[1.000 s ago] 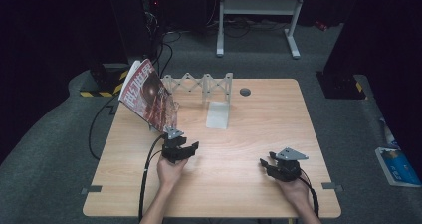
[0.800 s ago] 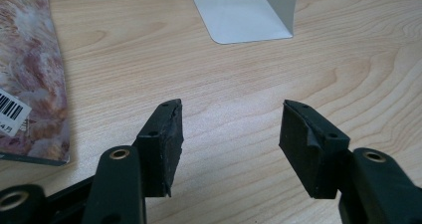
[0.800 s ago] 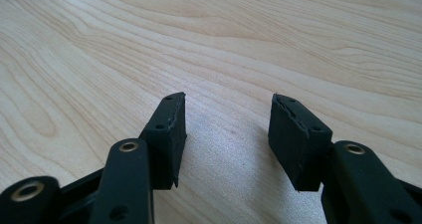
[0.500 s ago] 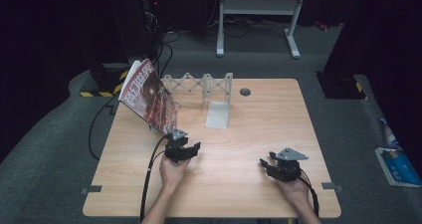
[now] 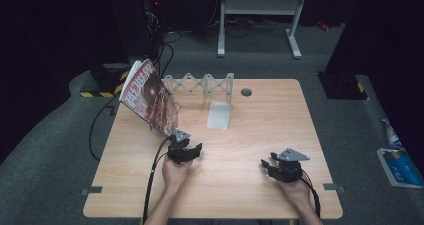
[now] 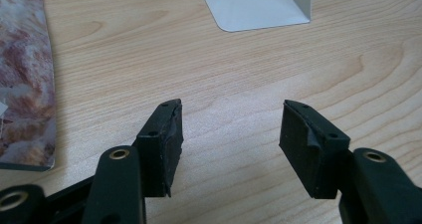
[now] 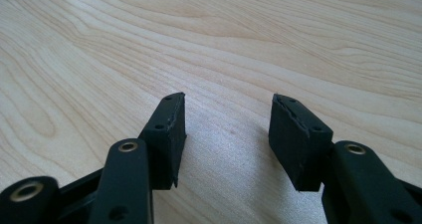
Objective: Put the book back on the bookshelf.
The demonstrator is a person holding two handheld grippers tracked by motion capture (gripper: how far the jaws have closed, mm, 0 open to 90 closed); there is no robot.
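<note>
Nothing has shifted since earlier: table at centre frame, magazine propped upper left, its lower edge hidden behind the left gripper; right gripper lower right. Both stand open, empty.

Dark room, grey carpet, wooden table, white frame behind.

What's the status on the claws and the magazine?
Left claw open, empty, beside magazine. Right claw open over bare table. Magazine leans against rack. Nothing in the way.
</note>
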